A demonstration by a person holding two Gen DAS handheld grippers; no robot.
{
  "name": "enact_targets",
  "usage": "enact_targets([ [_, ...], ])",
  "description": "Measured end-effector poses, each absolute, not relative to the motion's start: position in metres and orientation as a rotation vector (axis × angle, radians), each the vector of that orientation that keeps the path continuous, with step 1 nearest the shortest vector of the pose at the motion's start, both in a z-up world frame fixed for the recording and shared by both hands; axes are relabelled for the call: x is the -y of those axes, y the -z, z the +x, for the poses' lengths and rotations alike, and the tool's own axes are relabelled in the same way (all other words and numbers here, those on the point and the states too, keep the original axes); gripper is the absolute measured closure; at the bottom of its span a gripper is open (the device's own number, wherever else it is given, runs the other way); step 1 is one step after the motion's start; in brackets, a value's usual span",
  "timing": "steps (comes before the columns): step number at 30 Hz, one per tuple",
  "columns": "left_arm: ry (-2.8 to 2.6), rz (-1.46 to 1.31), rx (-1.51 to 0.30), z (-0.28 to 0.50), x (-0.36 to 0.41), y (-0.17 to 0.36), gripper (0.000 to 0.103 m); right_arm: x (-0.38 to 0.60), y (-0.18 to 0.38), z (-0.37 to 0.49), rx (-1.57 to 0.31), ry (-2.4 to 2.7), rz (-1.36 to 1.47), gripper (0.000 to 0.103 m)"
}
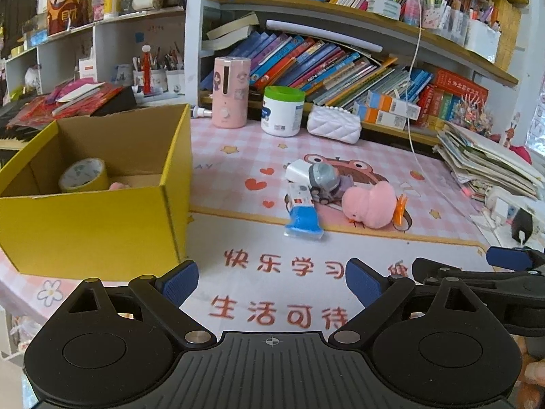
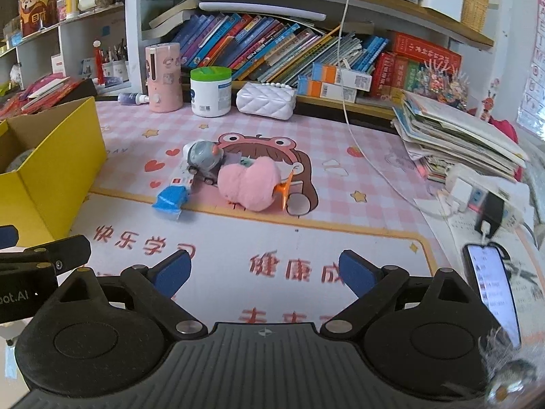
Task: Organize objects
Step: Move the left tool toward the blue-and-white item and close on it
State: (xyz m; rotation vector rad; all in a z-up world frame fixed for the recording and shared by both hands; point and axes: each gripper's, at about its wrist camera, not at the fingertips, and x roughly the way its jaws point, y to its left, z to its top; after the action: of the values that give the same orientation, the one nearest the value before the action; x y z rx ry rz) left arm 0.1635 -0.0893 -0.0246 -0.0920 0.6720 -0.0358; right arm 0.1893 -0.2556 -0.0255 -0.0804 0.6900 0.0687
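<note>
Both your left tongs [image 1: 271, 283] & right tongs [image 2: 264, 272] stood wide w/ nothing in them, the toy pile [image 2: 218, 173] lay ahead mid-table, blue tube [image 1: 302, 214] pointing lengthwise toward you, nearer the left tongs, box [image 1: 102, 204] further left.

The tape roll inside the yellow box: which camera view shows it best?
The left wrist view: the tape roll stands fully visible inside the yellow box. The right wrist view catches only a dim sliver of it behind the box wall.
</note>
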Motion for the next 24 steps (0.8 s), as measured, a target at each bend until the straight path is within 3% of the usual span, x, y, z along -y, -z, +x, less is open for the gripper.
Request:
enact_targets([
  [8,-0.018,-0.094,-0.675,0.189,0.104,0.029,0.011,0.269,0.031,0.226,-0.699,-0.113,-0.088,0.009],
  [16,-0.037,-0.098,-0.679,0.224,0.119,0.033,0.020,0.284,0.035,0.266,-0.690,-0.129,-0.085,0.015],
  [24,-0.048,-0.088,-0.710,0.269,0.133,0.049,0.026,0.295,0.036,0.295,-0.667,-0.132,-0.106,0.015],
])
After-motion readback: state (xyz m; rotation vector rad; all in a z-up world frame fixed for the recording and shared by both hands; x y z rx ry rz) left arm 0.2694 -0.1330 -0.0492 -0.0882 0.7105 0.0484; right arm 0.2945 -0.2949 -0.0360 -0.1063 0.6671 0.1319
